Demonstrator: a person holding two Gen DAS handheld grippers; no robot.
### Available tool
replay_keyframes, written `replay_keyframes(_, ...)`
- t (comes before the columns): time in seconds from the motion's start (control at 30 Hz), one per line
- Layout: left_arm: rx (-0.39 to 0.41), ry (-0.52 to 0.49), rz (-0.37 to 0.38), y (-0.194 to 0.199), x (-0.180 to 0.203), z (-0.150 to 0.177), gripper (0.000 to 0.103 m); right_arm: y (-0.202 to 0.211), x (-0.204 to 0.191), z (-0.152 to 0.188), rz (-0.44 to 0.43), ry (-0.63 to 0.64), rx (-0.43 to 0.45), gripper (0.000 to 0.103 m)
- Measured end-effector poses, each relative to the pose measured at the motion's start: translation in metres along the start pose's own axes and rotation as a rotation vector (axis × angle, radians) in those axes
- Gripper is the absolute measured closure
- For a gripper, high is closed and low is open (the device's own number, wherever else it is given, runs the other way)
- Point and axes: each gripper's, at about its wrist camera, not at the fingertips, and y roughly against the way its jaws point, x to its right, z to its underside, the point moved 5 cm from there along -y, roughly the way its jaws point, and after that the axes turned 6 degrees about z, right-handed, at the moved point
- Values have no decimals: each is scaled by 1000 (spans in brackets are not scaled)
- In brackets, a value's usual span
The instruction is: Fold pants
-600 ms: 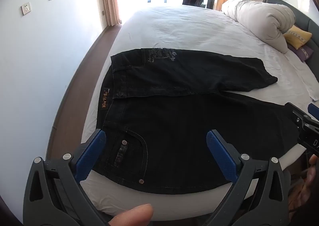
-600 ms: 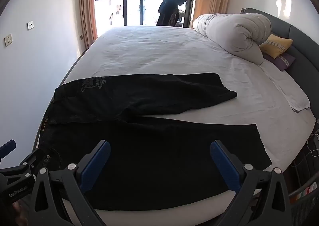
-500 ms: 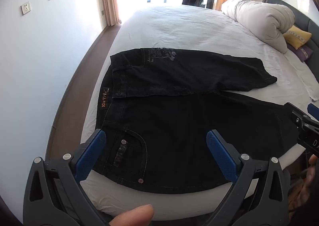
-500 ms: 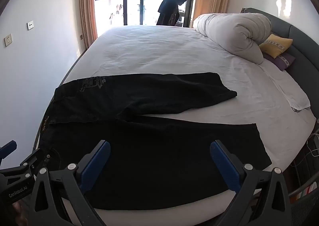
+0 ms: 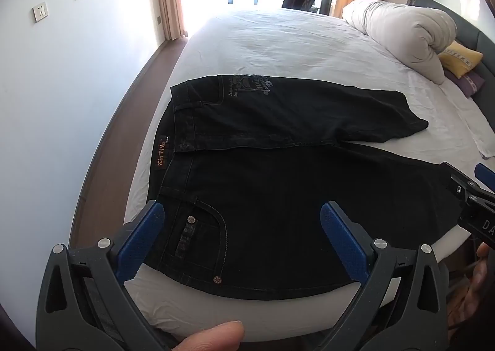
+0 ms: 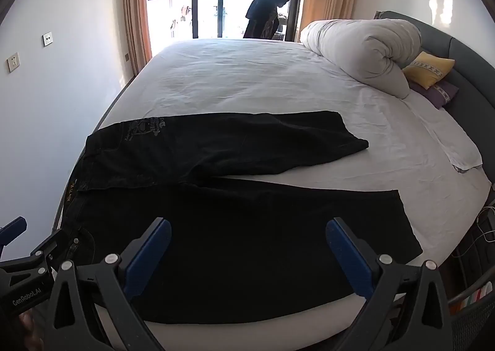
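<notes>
Nothing has shifted since half a second ago; both my tools hang where they were. A wide bed with a white sheet (image 6: pixel 247 85) fills the room, a rolled white duvet (image 6: pixel 365 51) and a yellow cushion (image 6: pixel 430 68) at its far right corner, curtained balcony doors beyond. The black denim pants (image 5: pixel 278 196) lie flat along the near edge, waistband at the left, legs spread rightward. My left gripper (image 5: pixel 244 239) hovers above the waist pocket, tilted downward, jaws wide and empty. My right gripper (image 6: pixel 247 255) hovers likewise over the near leg, also spread wide, holding nothing.
</notes>
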Motion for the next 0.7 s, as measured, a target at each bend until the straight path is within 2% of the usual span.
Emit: replay_keyframes(0.7,-2,2,0,0,0,0,0,0,-3,8,-2,0,-8,0)
